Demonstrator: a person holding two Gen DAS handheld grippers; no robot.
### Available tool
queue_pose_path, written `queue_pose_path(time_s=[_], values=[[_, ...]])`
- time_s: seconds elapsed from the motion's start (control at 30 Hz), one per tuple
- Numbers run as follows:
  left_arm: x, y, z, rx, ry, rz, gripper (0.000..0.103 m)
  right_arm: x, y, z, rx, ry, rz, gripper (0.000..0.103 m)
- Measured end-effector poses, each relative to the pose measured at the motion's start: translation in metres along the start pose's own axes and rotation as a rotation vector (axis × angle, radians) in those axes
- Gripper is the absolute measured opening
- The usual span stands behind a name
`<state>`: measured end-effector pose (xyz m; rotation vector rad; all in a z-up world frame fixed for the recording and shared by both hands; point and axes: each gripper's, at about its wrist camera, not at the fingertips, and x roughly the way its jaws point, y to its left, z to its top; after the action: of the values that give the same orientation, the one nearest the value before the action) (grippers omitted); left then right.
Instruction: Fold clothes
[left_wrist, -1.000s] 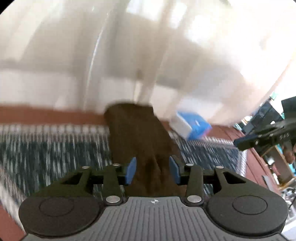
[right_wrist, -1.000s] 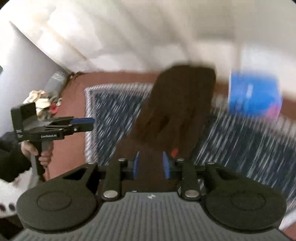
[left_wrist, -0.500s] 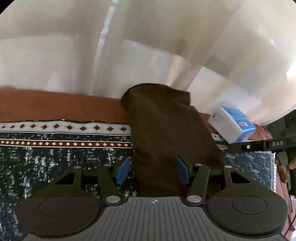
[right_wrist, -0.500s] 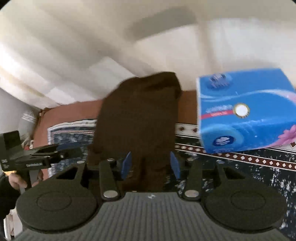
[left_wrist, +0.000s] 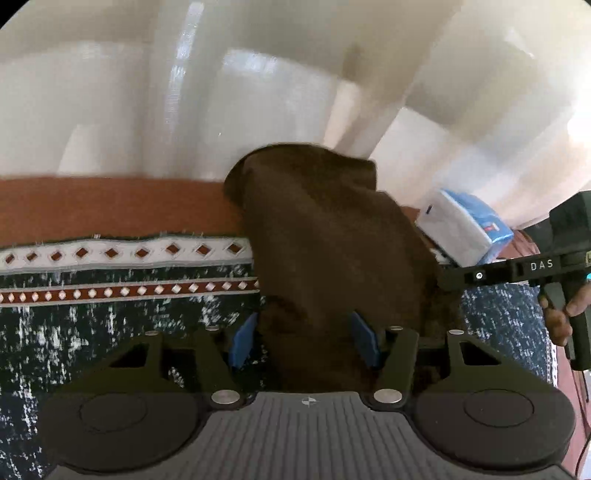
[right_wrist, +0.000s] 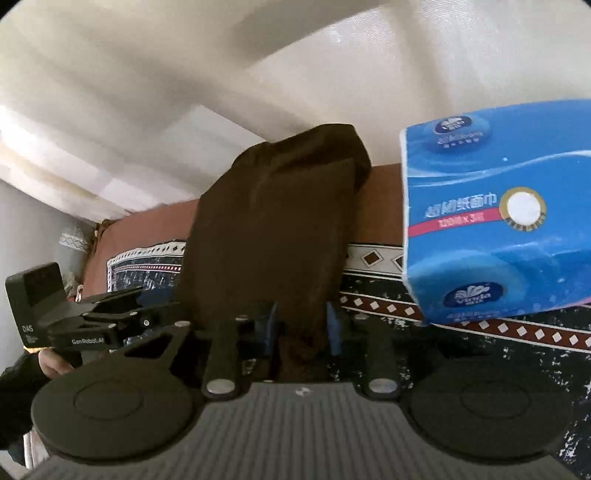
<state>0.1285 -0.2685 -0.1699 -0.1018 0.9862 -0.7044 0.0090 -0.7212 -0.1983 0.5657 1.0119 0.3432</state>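
Left wrist view shows the left gripper (left_wrist: 303, 341) with its blue pads spread wide on either side of a brown cloth (left_wrist: 325, 236), not pressing it, while the cloth runs from between them across the patterned rug (left_wrist: 110, 314) to the rug's far edge and onto the bare orange-brown surface (left_wrist: 110, 203) beyond. Right wrist view shows the right gripper (right_wrist: 301, 325) with its jaws closing on the near end of the same cloth (right_wrist: 273, 229), the fabric between the pads. A blue tissue box (right_wrist: 495, 221) sits just beside the cloth, near the rug's far right corner.
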Motion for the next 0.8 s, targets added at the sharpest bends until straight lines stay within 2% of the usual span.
queue_pose_path(time_s=[0.2, 0.23, 0.27, 0.3, 0.33, 0.37, 0.47, 0.6, 0.7, 0.8], values=[[0.006, -0.003, 0.003, 0.003, 0.025, -0.015, 0.068, 0.004, -0.004, -0.001, 0.013, 0.006, -0.006, 0.034], [0.009, -0.006, 0.004, 0.012, 0.025, -0.002, 0.06, 0.005, -0.004, -0.001, 0.012, 0.003, -0.006, 0.034], [0.009, -0.007, 0.006, 0.021, 0.021, 0.031, 0.026, 0.006, -0.003, -0.001, 0.011, 0.0, -0.005, 0.034], [0.009, -0.008, 0.008, 0.031, 0.016, 0.065, 0.016, 0.008, -0.003, 0.0, 0.011, 0.002, -0.006, 0.03], [0.008, -0.005, 0.011, 0.008, 0.02, 0.033, 0.007, 0.009, -0.002, 0.0, 0.011, 0.004, -0.007, 0.021], [0.005, -0.002, 0.013, -0.036, 0.017, 0.002, 0.006, 0.011, -0.003, 0.001, 0.016, 0.021, -0.004, 0.008], [-0.016, -0.009, 0.021, -0.052, -0.036, -0.033, 0.004, 0.005, -0.002, 0.004, 0.038, -0.001, 0.035, 0.008], [-0.063, -0.029, 0.026, -0.049, -0.117, -0.076, 0.004, -0.031, 0.021, 0.004, 0.039, -0.062, 0.137, 0.008], [-0.114, -0.05, 0.014, -0.041, -0.18, -0.111, 0.004, -0.075, 0.048, -0.01, 0.025, -0.101, 0.224, 0.008], [-0.165, -0.071, -0.012, -0.03, -0.217, -0.145, 0.004, -0.121, 0.078, -0.036, -0.001, -0.133, 0.292, 0.008]])
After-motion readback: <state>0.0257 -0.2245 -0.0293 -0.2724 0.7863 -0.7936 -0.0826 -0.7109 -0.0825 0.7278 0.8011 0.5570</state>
